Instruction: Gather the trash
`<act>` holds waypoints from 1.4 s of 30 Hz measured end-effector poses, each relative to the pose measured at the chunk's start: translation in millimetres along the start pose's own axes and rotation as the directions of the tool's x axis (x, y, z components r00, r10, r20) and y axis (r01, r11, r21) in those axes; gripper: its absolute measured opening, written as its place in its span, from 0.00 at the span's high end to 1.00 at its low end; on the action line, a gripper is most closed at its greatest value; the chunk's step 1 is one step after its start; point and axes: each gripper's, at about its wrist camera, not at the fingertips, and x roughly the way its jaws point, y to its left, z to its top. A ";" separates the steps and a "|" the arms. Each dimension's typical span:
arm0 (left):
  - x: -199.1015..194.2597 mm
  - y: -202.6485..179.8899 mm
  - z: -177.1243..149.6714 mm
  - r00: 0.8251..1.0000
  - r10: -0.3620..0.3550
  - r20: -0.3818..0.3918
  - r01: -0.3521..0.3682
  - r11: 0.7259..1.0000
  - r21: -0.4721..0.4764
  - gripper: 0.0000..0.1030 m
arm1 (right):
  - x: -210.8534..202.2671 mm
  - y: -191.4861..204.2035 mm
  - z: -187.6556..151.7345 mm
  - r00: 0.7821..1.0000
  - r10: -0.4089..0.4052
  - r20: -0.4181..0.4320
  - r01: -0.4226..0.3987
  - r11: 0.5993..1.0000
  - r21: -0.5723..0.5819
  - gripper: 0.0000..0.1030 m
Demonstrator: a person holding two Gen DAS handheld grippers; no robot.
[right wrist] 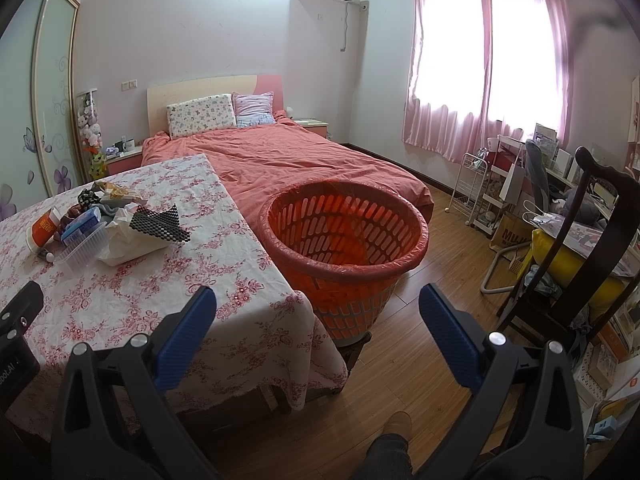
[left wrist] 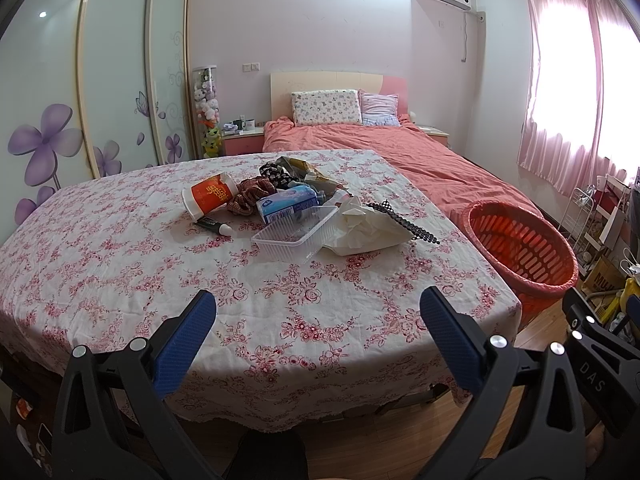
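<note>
Two claws were seen at this moment, and neither had hold of anything. In the left wrist view, the left gripper (left wrist: 318, 308) was held with its blue pads spread wide and empty above the near part of the floral tablecloth (left wrist: 120, 264); the trash pile lay well ahead of it, with the clear plastic tray (left wrist: 294, 236) nearest, the crumpled white paper (left wrist: 364, 228) ahead and to the right, and the orange paper cup (left wrist: 210, 198) ahead and to the left. The red basket (left wrist: 520, 248) stood farther off to the right, beside the table. In the right wrist view, the right gripper (right wrist: 318, 308) was likewise fully parted and empty, held over the table's corner, with the basket (right wrist: 344, 232) just ahead and the pile far ahead to its left. The step in hand was judged to be the first reach. The tray, being light and thin-walled, would best be approached low and pinched by one rim, so that it is not shoved into the other pieces.
</note>
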 end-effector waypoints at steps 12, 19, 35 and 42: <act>0.3 0.5 0.2 1.000 -0.001 -0.001 0.001 1.000 -0.001 0.02 | -1.1 -0.9 0.2 1.000 0.000 0.000 0.000 1.000 0.000 0.04; 0.2 0.6 0.2 1.000 0.000 0.000 0.000 1.000 -0.001 0.02 | -1.4 -1.1 0.5 1.000 0.000 0.000 0.000 1.000 0.001 0.04; 0.2 0.7 0.2 1.000 -0.001 0.001 0.001 1.000 -0.001 0.02 | -2.2 -0.9 1.8 1.000 0.000 0.001 0.000 1.000 0.002 0.04; 2.1 1.9 1.5 1.000 0.001 0.002 -0.001 1.000 -0.007 0.02 | -1.0 1.3 2.8 1.000 0.001 0.002 -0.001 1.000 0.001 0.04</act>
